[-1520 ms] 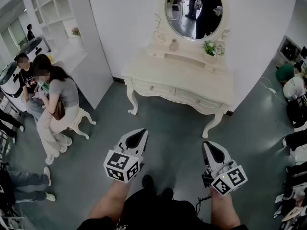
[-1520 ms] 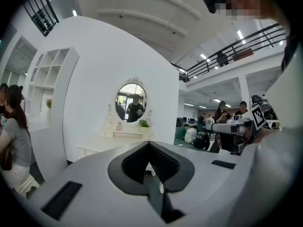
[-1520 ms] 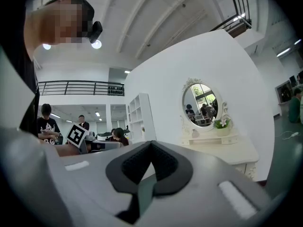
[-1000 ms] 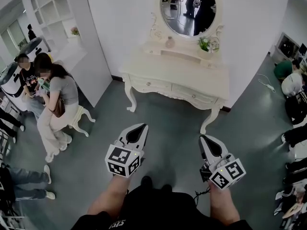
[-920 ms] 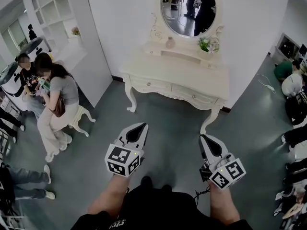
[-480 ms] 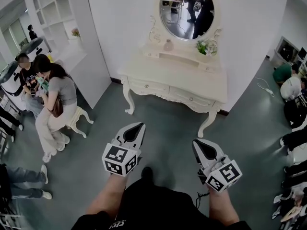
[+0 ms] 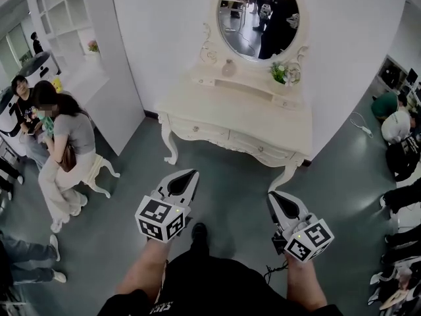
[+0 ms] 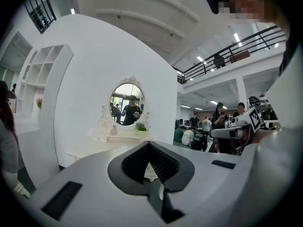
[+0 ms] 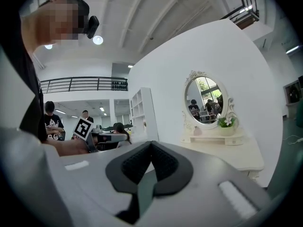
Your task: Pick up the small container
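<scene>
A small pinkish container (image 7: pixel 228 68) stands on the raised shelf of the cream dressing table (image 7: pixel 230 107), just under the oval mirror (image 7: pixel 258 15). It also shows far off as the container (image 8: pixel 113 130) in the left gripper view and the container (image 9: pixel 198 131) in the right gripper view. My left gripper (image 7: pixel 194 172) (image 8: pixel 149 144) is shut and holds nothing, over the grey floor well short of the table. My right gripper (image 7: pixel 270 194) (image 9: pixel 151 143) is beside it, its tips together, also with nothing in it.
A potted plant (image 7: pixel 284 72) sits on the shelf right of the container. Two people sit at a stool (image 7: pixel 92 170) on the left, beside a white shelf unit (image 7: pixel 72 18). Bags and clothing (image 7: pixel 401 150) lie along the right edge.
Both grippers and the view have moved forward towards the dressing table, which now stands closer and larger. The jaws of both stay together.
</scene>
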Action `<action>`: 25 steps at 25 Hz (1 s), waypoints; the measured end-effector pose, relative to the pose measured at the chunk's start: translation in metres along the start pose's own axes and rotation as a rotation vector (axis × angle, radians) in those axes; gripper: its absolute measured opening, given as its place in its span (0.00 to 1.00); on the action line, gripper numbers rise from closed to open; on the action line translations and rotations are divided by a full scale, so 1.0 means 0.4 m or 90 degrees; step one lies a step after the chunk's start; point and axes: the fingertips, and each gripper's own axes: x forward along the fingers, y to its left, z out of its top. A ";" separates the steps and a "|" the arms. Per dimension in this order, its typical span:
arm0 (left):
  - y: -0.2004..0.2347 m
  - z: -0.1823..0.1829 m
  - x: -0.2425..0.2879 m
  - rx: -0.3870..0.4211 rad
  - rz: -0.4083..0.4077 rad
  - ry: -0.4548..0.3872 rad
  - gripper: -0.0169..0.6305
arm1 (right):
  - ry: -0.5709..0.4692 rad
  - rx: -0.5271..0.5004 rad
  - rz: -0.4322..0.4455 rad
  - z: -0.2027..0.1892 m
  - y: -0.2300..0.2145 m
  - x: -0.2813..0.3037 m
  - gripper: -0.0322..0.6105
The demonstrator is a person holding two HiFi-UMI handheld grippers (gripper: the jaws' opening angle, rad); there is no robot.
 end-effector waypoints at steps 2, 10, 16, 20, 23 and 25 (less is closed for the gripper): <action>0.032 0.019 0.051 -0.012 -0.034 -0.005 0.03 | 0.004 0.000 -0.006 0.012 -0.035 0.057 0.07; 0.180 0.123 0.223 -0.008 -0.118 -0.064 0.03 | 0.032 0.021 -0.019 0.032 -0.143 0.293 0.07; 0.286 0.151 0.294 -0.004 -0.153 -0.048 0.03 | 0.041 0.028 -0.018 0.049 -0.178 0.452 0.07; 0.367 0.154 0.332 -0.018 -0.140 -0.034 0.03 | 0.032 0.027 -0.023 0.074 -0.199 0.542 0.07; 0.412 0.147 0.355 0.014 -0.121 -0.022 0.03 | 0.025 0.027 -0.026 0.087 -0.209 0.593 0.07; 0.439 0.151 0.369 0.033 -0.111 -0.021 0.03 | 0.026 0.029 -0.026 0.091 -0.215 0.622 0.07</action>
